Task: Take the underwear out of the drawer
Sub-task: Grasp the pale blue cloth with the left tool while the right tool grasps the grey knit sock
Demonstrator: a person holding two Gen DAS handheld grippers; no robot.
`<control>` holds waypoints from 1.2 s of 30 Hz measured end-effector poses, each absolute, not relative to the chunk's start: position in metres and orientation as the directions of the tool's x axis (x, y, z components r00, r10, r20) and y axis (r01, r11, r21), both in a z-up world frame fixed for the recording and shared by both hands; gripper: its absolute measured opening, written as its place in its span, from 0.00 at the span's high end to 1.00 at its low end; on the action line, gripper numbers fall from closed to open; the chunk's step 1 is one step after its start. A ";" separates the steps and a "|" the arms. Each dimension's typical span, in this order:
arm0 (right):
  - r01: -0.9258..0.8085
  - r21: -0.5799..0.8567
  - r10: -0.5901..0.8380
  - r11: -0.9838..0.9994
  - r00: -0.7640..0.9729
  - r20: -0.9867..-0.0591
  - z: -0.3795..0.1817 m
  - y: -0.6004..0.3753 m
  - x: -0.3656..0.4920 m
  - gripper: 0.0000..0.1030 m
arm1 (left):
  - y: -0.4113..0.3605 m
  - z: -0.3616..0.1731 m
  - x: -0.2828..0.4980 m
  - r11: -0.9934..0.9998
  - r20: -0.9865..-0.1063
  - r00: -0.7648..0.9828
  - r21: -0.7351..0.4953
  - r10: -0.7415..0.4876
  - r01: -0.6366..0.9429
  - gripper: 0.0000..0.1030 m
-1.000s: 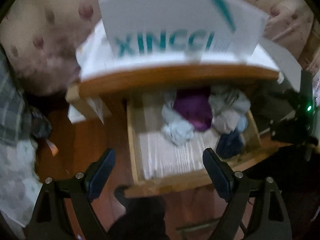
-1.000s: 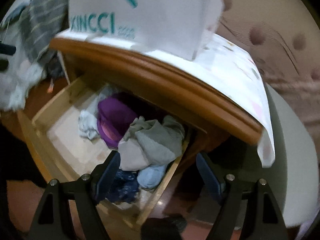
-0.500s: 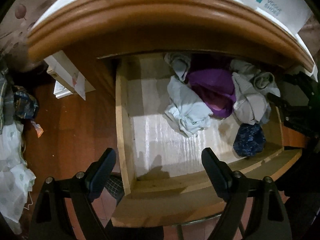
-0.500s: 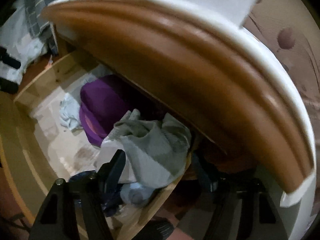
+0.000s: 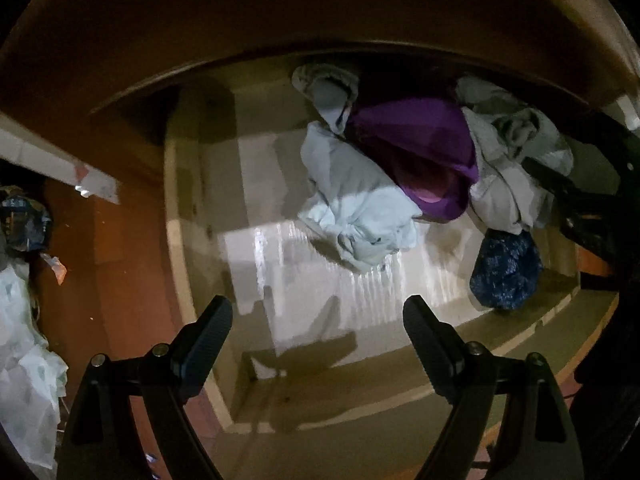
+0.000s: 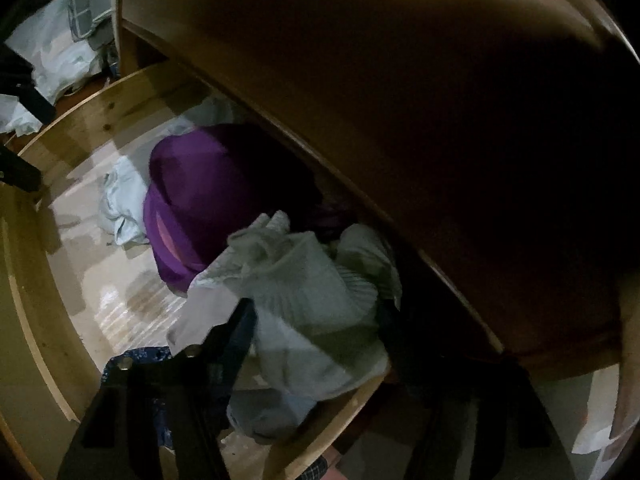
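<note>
1. Two sets of fingers over the open drawer; step in hand is the grasp, nothing lifted out yet.
2. Right fingers: closing around the grey underwear bunched at the drawer's right end. Cloth sits between them; left finger is against its edge, the other is lost in shadow. Can't confirm the pads are pressing, so I call it not yet gripped.
3. Left fingers: spread wide, holding nothing, hanging over the bare drawer floor. Pale blue garment lies ahead of them, apart.
4. Other cloth: purple piece between the pale blue and the grey; dark blue patterned piece near the front right corner.
5. Next move, my read: finish the pinch on the grey bundle, then lift up and back toward the front edge, staying clear of the cabinet top overhanging it.
6. Risk: bunched layers, so a neighbour may drag along.
</note>
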State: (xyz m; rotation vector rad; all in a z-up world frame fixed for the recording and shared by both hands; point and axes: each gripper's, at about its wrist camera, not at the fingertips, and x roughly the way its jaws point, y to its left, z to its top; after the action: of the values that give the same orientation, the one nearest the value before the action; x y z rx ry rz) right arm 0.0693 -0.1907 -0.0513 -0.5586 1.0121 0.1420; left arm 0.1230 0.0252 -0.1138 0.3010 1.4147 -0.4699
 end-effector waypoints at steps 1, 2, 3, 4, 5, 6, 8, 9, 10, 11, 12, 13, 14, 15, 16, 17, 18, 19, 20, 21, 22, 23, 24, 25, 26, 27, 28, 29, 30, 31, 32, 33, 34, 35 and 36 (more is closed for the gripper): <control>-0.367 -0.369 -0.132 0.854 0.532 -0.836 -0.051 -0.191 0.068 0.48 | 0.024 -0.116 0.126 0.875 -0.988 0.079 -0.077 -0.130 0.478 0.18; -0.365 -0.363 -0.129 0.857 0.531 -0.837 -0.051 -0.192 0.069 0.52 | 0.022 -0.117 0.128 0.876 -0.989 0.071 -0.080 -0.129 0.475 0.18; -0.358 -0.359 -0.128 0.862 0.531 -0.838 -0.050 -0.193 0.068 0.54 | 0.020 -0.120 0.130 0.877 -0.990 0.059 -0.086 -0.129 0.473 0.18; -0.357 -0.349 -0.120 0.866 0.529 -0.840 -0.049 -0.194 0.068 0.56 | 0.017 -0.122 0.132 0.876 -0.990 0.044 -0.095 -0.131 0.472 0.18; -0.354 -0.341 -0.114 0.871 0.528 -0.841 -0.048 -0.195 0.067 0.58 | 0.015 -0.125 0.134 0.878 -0.991 0.035 -0.099 -0.130 0.468 0.18; -0.341 -0.326 -0.109 0.882 0.524 -0.845 -0.046 -0.198 0.066 0.59 | 0.013 -0.127 0.135 0.880 -0.991 0.030 -0.099 -0.128 0.464 0.18; -0.321 -0.300 -0.097 0.898 0.521 -0.848 -0.040 -0.205 0.064 0.64 | 0.010 -0.133 0.136 0.882 -0.991 0.014 -0.110 -0.132 0.458 0.17; -0.315 -0.288 -0.090 0.904 0.520 -0.850 -0.037 -0.207 0.064 0.64 | 0.008 -0.138 0.137 0.878 -0.991 -0.010 -0.125 -0.135 0.461 0.17; -0.309 -0.267 -0.075 0.913 0.517 -0.853 -0.034 -0.210 0.063 0.64 | 0.005 -0.141 0.138 0.877 -0.991 -0.021 -0.128 -0.133 0.463 0.17; -0.303 -0.255 -0.066 0.918 0.519 -0.852 -0.031 -0.211 0.060 0.65 | 0.002 -0.144 0.137 0.876 -0.993 -0.014 -0.110 -0.117 0.470 0.17; -0.303 -0.250 -0.056 0.920 0.527 -0.848 -0.027 -0.210 0.056 0.65 | -0.002 -0.146 0.136 0.865 -0.995 -0.008 -0.086 -0.095 0.495 0.17; -0.305 -0.244 -0.048 0.920 0.531 -0.846 -0.024 -0.209 0.054 0.65 | -0.007 -0.147 0.135 0.849 -0.996 -0.006 -0.078 -0.088 0.523 0.17; -0.307 -0.234 -0.037 0.923 0.535 -0.844 -0.020 -0.209 0.050 0.65 | -0.012 -0.148 0.134 0.834 -0.997 0.002 -0.066 -0.080 0.549 0.17; -0.307 -0.226 -0.028 0.924 0.538 -0.842 -0.017 -0.208 0.048 0.65 | -0.015 -0.150 0.135 0.830 -0.997 0.000 -0.064 -0.077 0.554 0.17; -0.311 -0.221 -0.018 0.925 0.542 -0.840 -0.013 -0.206 0.044 0.65 | -0.016 -0.152 0.139 0.835 -0.996 -0.024 -0.084 -0.085 0.543 0.17; -0.312 -0.215 -0.010 0.925 0.546 -0.838 -0.010 -0.204 0.043 0.65 | -0.016 -0.155 0.142 0.845 -0.994 -0.048 -0.110 -0.100 0.524 0.17; -0.312 -0.207 -0.001 0.927 0.551 -0.835 -0.007 -0.204 0.040 0.65 | -0.014 -0.157 0.148 0.864 -0.989 -0.075 -0.148 -0.127 0.481 0.17; -0.311 -0.197 0.009 0.930 0.554 -0.832 -0.004 -0.203 0.038 0.65 | -0.010 -0.159 0.152 0.884 -0.985 -0.091 -0.170 -0.144 0.435 0.17; -0.307 -0.185 0.018 0.934 0.556 -0.831 -0.003 -0.203 0.035 0.65 | -0.004 -0.162 0.157 0.907 -0.977 -0.117 -0.208 -0.177 0.365 0.17; -0.296 -0.167 0.029 0.940 0.558 -0.829 0.000 -0.204 0.033 0.65 | 0.001 -0.166 0.160 0.919 -0.965 -0.144 -0.252 -0.217 0.304 0.17; -0.294 -0.155 0.038 0.943 0.557 -0.830 0.004 -0.209 0.030 0.65 | 0.006 -0.169 0.162 0.926 -0.953 -0.168 -0.287 -0.250 0.246 0.17; -0.293 -0.149 0.043 0.945 0.560 -0.828 0.005 -0.211 0.029 0.65 | 0.010 -0.172 0.164 0.933 -0.945 -0.182 -0.306 -0.273 0.191 0.17; -0.291 -0.151 0.041 0.945 0.563 -0.825 0.005 -0.212 0.028 0.65 | 0.012 -0.174 0.164 0.937 -0.942 -0.183 -0.310 -0.280 0.160 0.17; -0.288 -0.147 0.043 0.946 0.563 -0.825 0.006 -0.213 0.027 0.65 | 0.013 -0.176 0.165 0.943 -0.943 -0.180 -0.304 -0.278 0.133 0.17; -0.285 -0.138 0.048 0.948 0.561 -0.826 0.006 -0.211 0.029 0.65 | 0.013 -0.177 0.166 0.947 -0.945 -0.170 -0.301 -0.280 0.116 0.17; -0.283 -0.132 0.053 0.950 0.562 -0.826 0.007 -0.212 0.028 0.65 | 0.012 -0.177 0.168 0.948 -0.946 -0.161 -0.300 -0.282 0.104 0.17; -0.285 -0.136 0.052 0.949 0.565 -0.823 0.007 -0.212 0.030 0.65 | 0.012 -0.177 0.169 0.950 -0.946 -0.145 -0.302 -0.289 0.079 0.17; -0.287 -0.138 0.052 0.948 0.568 -0.822 0.004 -0.209 0.032 0.65 | 0.014 -0.178 0.172 0.950 -0.945 -0.138 -0.307 -0.296 0.062 0.17; -0.289 -0.138 0.054 0.947 0.569 -0.821 0.004 -0.208 0.032 0.65 | 0.014 -0.180 0.171 0.951 -0.946 -0.133 -0.305 -0.297 0.046 0.17; -0.291 -0.139 0.055 0.947 0.569 -0.820 0.006 -0.209 0.030 0.65 | 0.016 -0.179 0.168 0.950 -0.945 -0.121 -0.311 -0.305 0.039 0.17; -0.292 -0.139 0.056 0.946 0.569 -0.820 0.007 -0.210 0.029 0.65 | 0.015 -0.179 0.171 0.946 -0.941 -0.120 -0.323 -0.317 0.031 0.18; -0.301 -0.147 0.054 0.942 0.569 -0.820 0.008 -0.210 0.028 0.65 | 0.015 -0.179 0.171 0.944 -0.938 -0.124 -0.330 -0.324 0.027 0.18; -0.302 -0.152 0.051 0.941 0.571 -0.819 0.006 -0.210 0.029 0.65 | 0.016 -0.179 0.170 0.949 -0.944 -0.117 -0.313 -0.308 0.026 0.20; -0.304 -0.155 0.050 0.940 0.571 -0.819 0.006 -0.209 0.028 0.65 | 0.017 -0.177 0.169 0.961 -0.957 -0.102 -0.275 -0.272 0.025 0.23; -0.307 -0.152 0.052 0.940 0.568 -0.821 0.006 -0.209 0.028 0.65 | 0.017 -0.176 0.169 0.963 -0.959 -0.095 -0.268 -0.265 0.016 0.24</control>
State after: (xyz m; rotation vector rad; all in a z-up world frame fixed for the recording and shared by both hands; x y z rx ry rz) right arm 0.0276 -0.2092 0.0064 -0.2928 0.9463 0.2144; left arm 0.1694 0.0171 -0.1765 -0.1918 1.6528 -0.2380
